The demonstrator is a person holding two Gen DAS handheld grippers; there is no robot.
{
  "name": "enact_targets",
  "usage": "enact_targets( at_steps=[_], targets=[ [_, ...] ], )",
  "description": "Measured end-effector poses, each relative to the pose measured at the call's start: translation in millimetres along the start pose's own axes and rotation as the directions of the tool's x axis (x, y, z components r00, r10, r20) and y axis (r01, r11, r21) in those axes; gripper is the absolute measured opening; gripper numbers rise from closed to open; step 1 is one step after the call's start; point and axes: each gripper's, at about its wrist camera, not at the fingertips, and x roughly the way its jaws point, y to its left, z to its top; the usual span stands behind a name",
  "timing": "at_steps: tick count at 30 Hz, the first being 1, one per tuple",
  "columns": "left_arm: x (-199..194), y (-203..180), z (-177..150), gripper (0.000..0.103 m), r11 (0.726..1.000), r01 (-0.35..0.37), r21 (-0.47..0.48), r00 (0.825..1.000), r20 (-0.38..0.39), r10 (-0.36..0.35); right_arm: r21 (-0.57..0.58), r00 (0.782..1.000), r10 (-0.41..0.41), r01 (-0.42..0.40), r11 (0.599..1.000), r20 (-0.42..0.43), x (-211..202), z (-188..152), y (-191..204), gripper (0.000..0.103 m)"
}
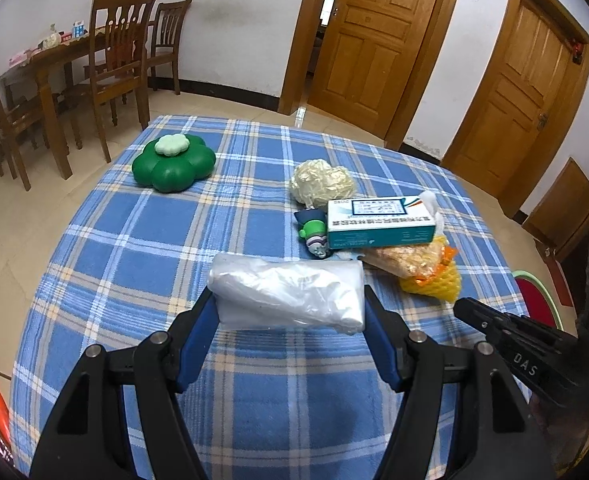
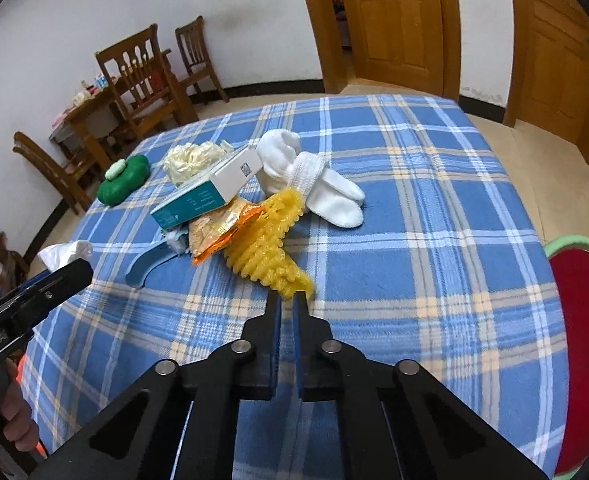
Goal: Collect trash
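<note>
Where a blue plaid tablecloth [image 1: 134, 248] covers the table in a tiled room with wooden doors [image 1: 364, 40] and dining chairs [image 1: 118, 60], the left gripper [image 1: 290, 300] pinches a clear plastic bag [image 1: 290, 292]. The right gripper [image 2: 288, 300], nearly pressed together, nips the yellow foam net [image 2: 270, 248] under a snack packet [image 2: 222, 226] and teal box [image 2: 198, 198]; white socks [image 2: 314, 176] and a green flower-shaped container [image 1: 173, 162] lie nearby.

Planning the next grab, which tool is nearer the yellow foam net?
Right. The right tool pinches the yellow foam net; the left tool holds the plastic bag beside it.

The right hand-held gripper [image 2: 288, 304] pinches the yellow foam net [image 2: 272, 240].
</note>
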Motion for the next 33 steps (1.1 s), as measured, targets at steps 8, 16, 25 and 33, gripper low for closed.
enact_targets(
  at_steps=[8,16,25,33],
  targets=[
    [-11,-10,-1,0.068,1.000,0.024,0.020,1.000,0.017,-0.024,0.026,0.998,0.001,-0.003,1.000,0.069,-41,-16,-4,0.004],
    [-23,-24,-3,0.068,0.997,0.053,0.049,0.998,0.027,-0.055,0.098,0.993,0.012,-0.024,0.995,0.120,-78,-31,-15,0.004],
    [-35,-45,-10,0.068,0.992,0.084,0.097,0.996,0.029,-0.087,0.153,0.981,-0.023,-0.007,0.988,0.191,-109,-44,-30,0.004],
    [-39,-56,-14,0.068,0.987,0.089,0.131,0.995,0.029,-0.094,0.161,0.980,-0.019,-0.014,0.987,0.196,-112,-45,-37,0.007]
  ],
)
